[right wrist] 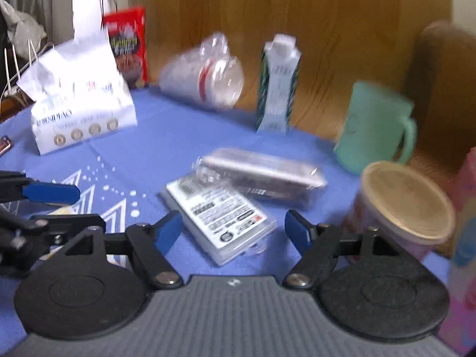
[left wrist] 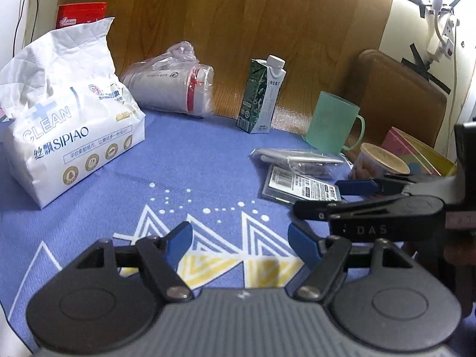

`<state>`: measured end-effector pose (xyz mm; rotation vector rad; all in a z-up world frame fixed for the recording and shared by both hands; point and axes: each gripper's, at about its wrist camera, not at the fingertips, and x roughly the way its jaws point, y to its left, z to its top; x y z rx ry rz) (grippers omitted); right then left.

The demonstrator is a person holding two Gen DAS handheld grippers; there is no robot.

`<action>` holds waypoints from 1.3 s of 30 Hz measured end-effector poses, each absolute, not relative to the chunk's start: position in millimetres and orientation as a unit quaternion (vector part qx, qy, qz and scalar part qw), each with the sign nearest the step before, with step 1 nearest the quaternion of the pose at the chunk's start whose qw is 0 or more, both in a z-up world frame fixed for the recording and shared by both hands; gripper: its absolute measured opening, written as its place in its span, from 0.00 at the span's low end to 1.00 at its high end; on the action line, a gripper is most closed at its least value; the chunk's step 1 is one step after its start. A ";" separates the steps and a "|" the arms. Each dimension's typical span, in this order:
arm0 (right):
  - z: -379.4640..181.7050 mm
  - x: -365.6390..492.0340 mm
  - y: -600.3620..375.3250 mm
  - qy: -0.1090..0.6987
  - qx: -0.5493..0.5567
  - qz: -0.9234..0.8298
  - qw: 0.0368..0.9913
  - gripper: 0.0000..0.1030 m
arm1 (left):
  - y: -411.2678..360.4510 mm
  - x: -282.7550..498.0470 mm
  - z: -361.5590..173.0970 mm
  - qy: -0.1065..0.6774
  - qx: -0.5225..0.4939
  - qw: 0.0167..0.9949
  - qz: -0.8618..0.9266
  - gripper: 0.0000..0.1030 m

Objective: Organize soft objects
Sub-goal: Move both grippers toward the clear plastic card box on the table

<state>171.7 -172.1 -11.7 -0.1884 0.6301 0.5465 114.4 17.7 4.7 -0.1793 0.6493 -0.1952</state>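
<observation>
A white tissue pack (left wrist: 71, 131) (right wrist: 80, 104) stands on the blue patterned cloth (left wrist: 178, 163) at the left. Beside it lies a white cup in a clear plastic bag (left wrist: 175, 86) (right wrist: 205, 74). My left gripper (left wrist: 241, 238) hovers open over the cloth with nothing between its pads. My right gripper (right wrist: 233, 229) is open too, above a clear labelled case (right wrist: 220, 223) (left wrist: 300, 189) that lies flat on the cloth. Its fingers (left wrist: 360, 186) reach in from the right in the left wrist view. The right wrist view is blurred.
A carton (left wrist: 261, 95), a green mug (left wrist: 333, 125), a clear bagged grey item (left wrist: 297, 157) and a pink tub with a beige lid (left wrist: 383, 160) crowd the right. A red box (left wrist: 81, 13) stands behind the tissues. Wood panelling backs the table.
</observation>
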 end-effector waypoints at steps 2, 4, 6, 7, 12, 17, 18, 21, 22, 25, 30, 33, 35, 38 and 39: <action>-10.6 172.1 -175.1 0.308 -0.089 0.271 0.908 0.74 | 15.7 114.6 3.9 0.319 -0.084 0.939 -0.094 0.72; -10.8 169.6 -177.3 0.308 -0.085 0.275 0.907 0.71 | 16.1 114.8 3.5 0.319 -0.081 0.940 -0.093 0.72; -10.8 166.0 -178.9 0.306 -0.084 0.276 0.907 0.70 | 15.5 114.7 3.5 0.319 -0.079 0.940 -0.092 0.72; -11.1 164.9 -178.5 0.305 -0.084 0.275 0.908 0.68 | 15.3 114.3 3.5 0.319 -0.078 0.940 -0.091 0.72; -12.7 157.3 -180.4 0.302 -0.081 0.273 0.910 0.66 | 11.7 115.4 3.4 0.321 -0.064 0.941 -0.086 0.74; -13.7 140.6 -187.7 0.298 -0.081 0.270 0.912 0.65 | 6.8 114.6 3.0 0.323 -0.050 0.942 -0.080 0.75; -14.0 136.4 -189.8 0.296 -0.082 0.269 0.913 0.65 | 6.0 114.7 2.9 0.324 -0.048 0.942 -0.079 0.75; -14.5 125.2 -195.0 0.292 -0.083 0.263 0.916 0.65 | 3.1 114.7 2.6 0.325 -0.039 0.942 -0.074 0.77; -14.7 120.8 -197.4 0.291 -0.082 0.261 0.917 0.65 | 1.9 114.6 2.5 0.326 -0.035 0.942 -0.073 0.78; -15.7 107.0 -204.5 0.284 -0.081 0.255 0.921 0.65 | -1.3 115.0 2.3 0.329 -0.023 0.942 -0.067 0.79; -16.8 83.6 -214.1 0.278 -0.082 0.237 0.927 0.65 | -8.6 114.7 1.7 0.333 -0.001 0.941 -0.058 0.80; -17.7 70.9 -221.0 0.273 -0.078 0.224 0.932 0.65 | -11.4 115.3 1.3 0.335 0.008 0.941 -0.054 0.80; -18.7 62.9 -227.3 0.272 -0.070 0.215 0.935 0.65 | -12.6 116.0 0.7 0.338 0.013 0.940 -0.051 0.87; -21.0 48.9 -235.1 0.269 -0.067 0.206 0.938 0.65 | -12.7 117.9 0.2 0.343 0.015 0.938 -0.048 0.90; -21.7 43.5 -236.4 0.266 -0.071 0.201 0.940 0.65 | -13.2 118.2 -0.1 0.343 0.018 0.938 -0.047 0.90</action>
